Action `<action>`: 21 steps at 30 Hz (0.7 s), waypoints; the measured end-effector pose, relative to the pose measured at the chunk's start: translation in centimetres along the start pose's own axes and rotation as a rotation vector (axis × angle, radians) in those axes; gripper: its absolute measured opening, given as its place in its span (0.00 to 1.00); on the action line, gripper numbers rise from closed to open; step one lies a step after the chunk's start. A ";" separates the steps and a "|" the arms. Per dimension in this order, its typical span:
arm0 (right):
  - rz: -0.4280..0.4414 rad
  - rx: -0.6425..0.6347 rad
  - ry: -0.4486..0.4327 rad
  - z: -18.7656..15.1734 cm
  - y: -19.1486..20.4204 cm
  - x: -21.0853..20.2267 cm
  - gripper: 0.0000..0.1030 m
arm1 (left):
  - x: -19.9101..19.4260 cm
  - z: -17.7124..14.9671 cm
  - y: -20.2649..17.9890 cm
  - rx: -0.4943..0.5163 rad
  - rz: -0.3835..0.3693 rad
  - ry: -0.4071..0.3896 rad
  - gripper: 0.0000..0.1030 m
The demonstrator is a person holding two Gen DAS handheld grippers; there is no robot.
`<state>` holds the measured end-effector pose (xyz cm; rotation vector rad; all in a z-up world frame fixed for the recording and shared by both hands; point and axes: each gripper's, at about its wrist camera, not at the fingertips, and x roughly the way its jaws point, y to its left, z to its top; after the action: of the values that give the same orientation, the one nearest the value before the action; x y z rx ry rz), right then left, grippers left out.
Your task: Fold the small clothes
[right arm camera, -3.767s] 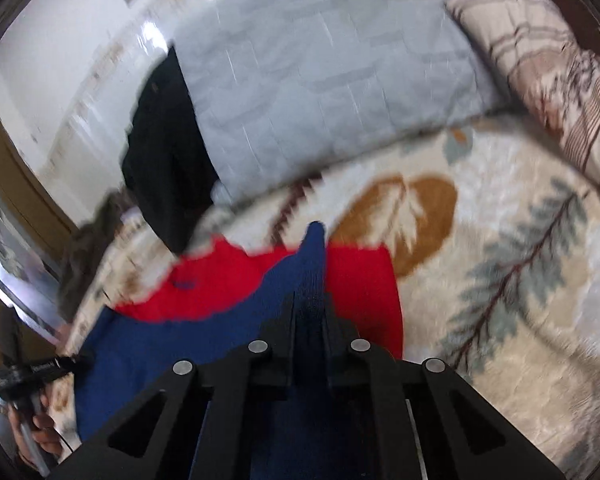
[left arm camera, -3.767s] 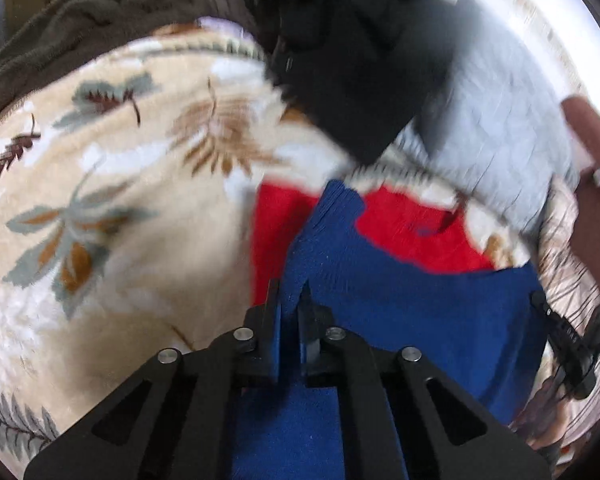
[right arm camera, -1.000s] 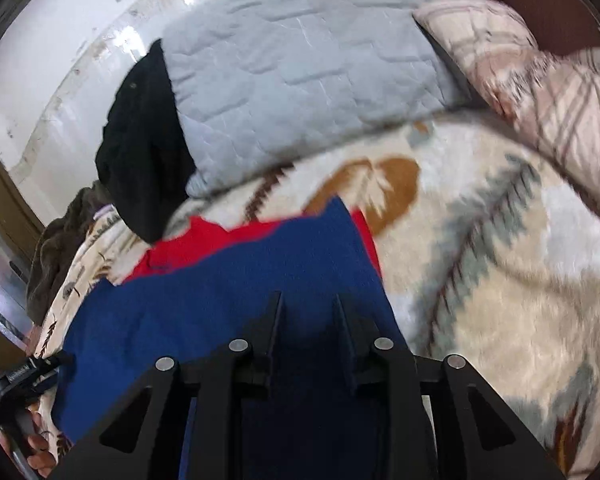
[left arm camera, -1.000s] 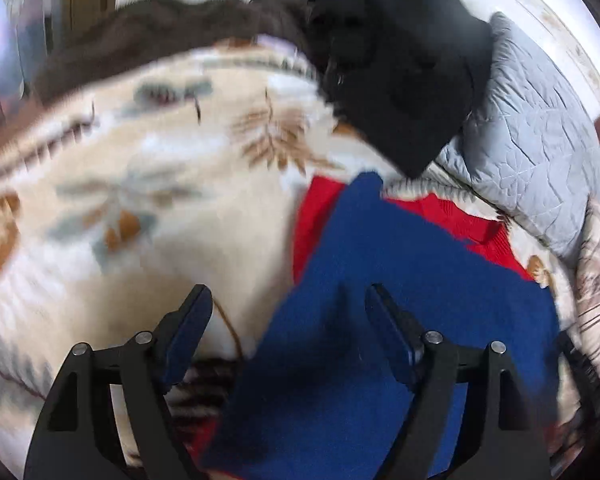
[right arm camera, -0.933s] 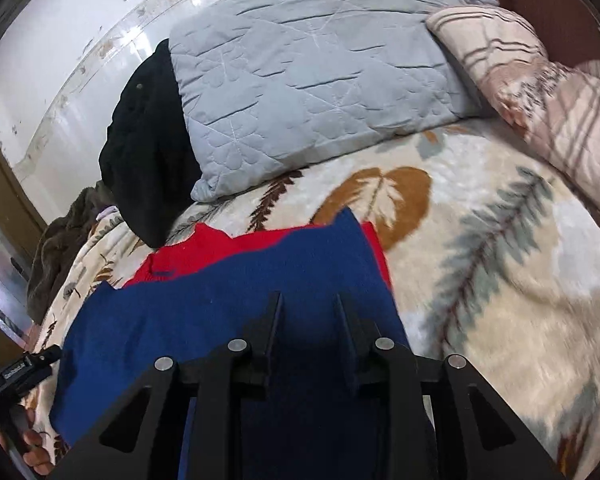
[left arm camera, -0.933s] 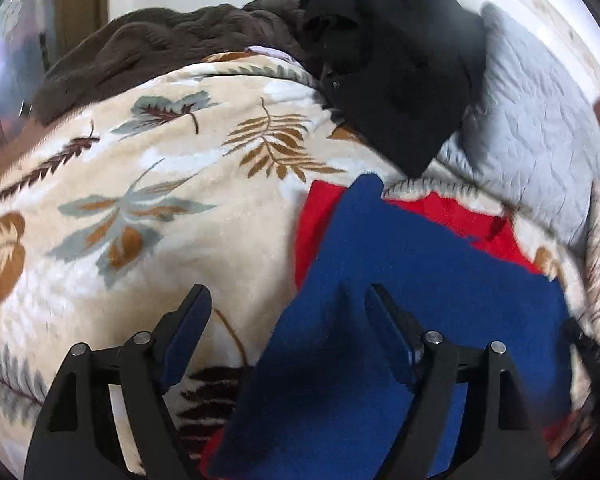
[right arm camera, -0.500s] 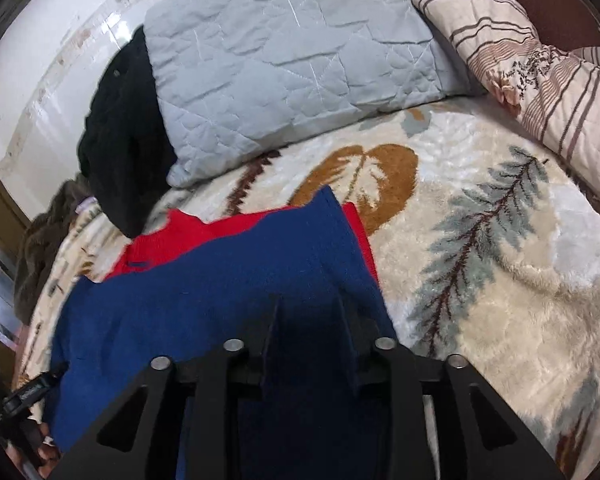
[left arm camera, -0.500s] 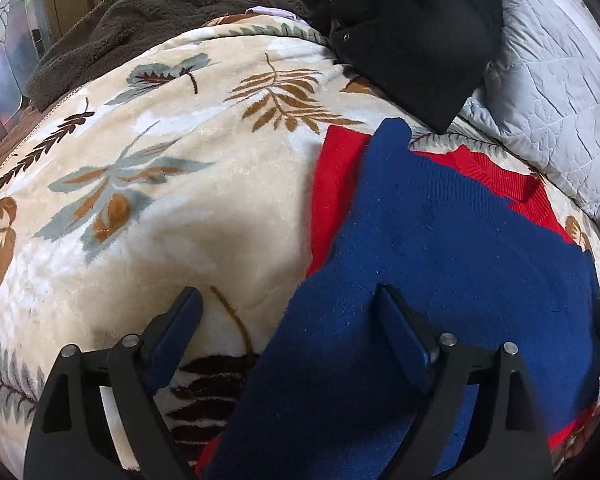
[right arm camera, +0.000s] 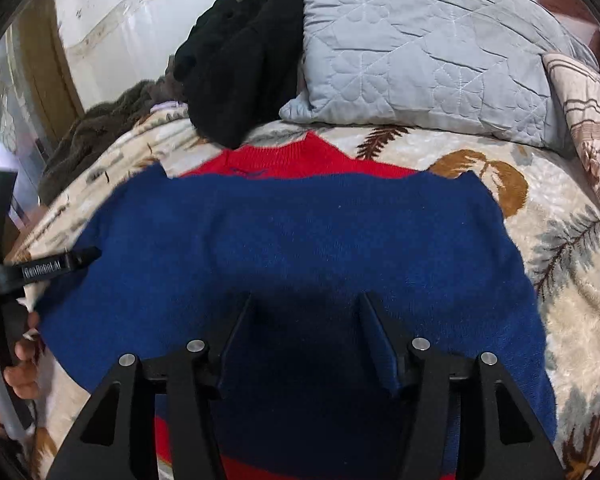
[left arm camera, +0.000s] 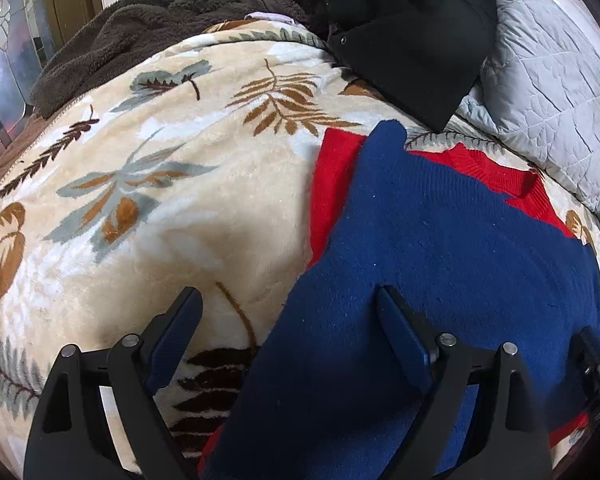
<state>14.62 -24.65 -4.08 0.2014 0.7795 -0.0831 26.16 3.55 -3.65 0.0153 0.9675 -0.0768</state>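
Note:
A small knit sweater lies on the bed, its blue part [left arm camera: 440,260] folded over the red part [left arm camera: 332,184]. A red collar strip [right arm camera: 292,160] shows beyond the blue layer [right arm camera: 300,232]. My left gripper [left arm camera: 286,294] stands wide open over the blue layer's left edge, one finger above the blanket, the other above the blue knit. My right gripper [right arm camera: 306,298] hovers over the near middle of the blue layer. Its jaws are opening and the pads press on nothing. One left finger [right arm camera: 60,263] rests at the sweater's left edge, held by a hand [right arm camera: 20,360].
The bed wears a cream blanket with a leaf pattern [left arm camera: 140,180]. A black garment [right arm camera: 240,64] and a grey quilted pillow [right arm camera: 420,48] lie just beyond the sweater. A brown fleece [left arm camera: 140,28] is heaped at the far left, a striped pillow [right arm camera: 580,112] at the right.
Both grippers carried the blue hem over the red part and let go, the left first. The right gripper's jaws have spread and it has swung over the sweater's middle.

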 end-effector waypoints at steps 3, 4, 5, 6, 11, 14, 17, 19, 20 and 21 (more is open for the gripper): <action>-0.038 0.072 -0.023 0.2 -2.1 -1.0 0.55 | -0.9 0.2 0.4 -0.009 0.005 -0.019 0.87; -0.063 0.102 -0.027 0.2 -3.2 -1.3 0.54 | -1.3 0.3 0.7 -0.022 0.004 -0.028 0.87; -0.079 0.127 -0.029 0.3 -4.1 -1.4 0.52 | -1.5 0.3 1.0 -0.037 -0.001 -0.034 0.87; -0.095 0.162 -0.034 0.3 -5.3 -1.8 0.52 | -1.8 0.4 1.3 -0.052 -0.009 -0.038 0.87; -0.159 0.354 -0.034 -0.7 -10.9 -2.8 0.53 | -1.1 0.2 0.8 -0.029 -0.002 0.013 0.87; -0.084 0.450 0.022 -1.9 -13.3 -1.6 0.52 | 0.0 -0.6 -0.4 0.032 0.036 0.047 0.87; -0.118 0.466 0.001 -1.5 -13.3 -2.7 0.52 | -0.8 -0.6 -0.6 0.048 0.045 0.038 0.87; -0.144 0.427 -0.047 -1.0 -12.4 -4.0 0.54 | -1.6 -0.4 -0.1 0.035 0.045 0.025 0.87; -0.140 0.407 -0.067 -0.7 -11.8 -4.5 0.54 | -1.9 -0.4 0.2 0.026 0.046 0.019 0.87; -0.133 0.393 -0.082 -0.6 -11.3 -4.9 0.54 | -2.2 -0.2 0.7 0.011 0.046 0.019 0.87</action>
<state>9.08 -35.58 -2.69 0.5148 0.6884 -0.3697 24.78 4.41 -1.97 0.0488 0.9850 -0.0399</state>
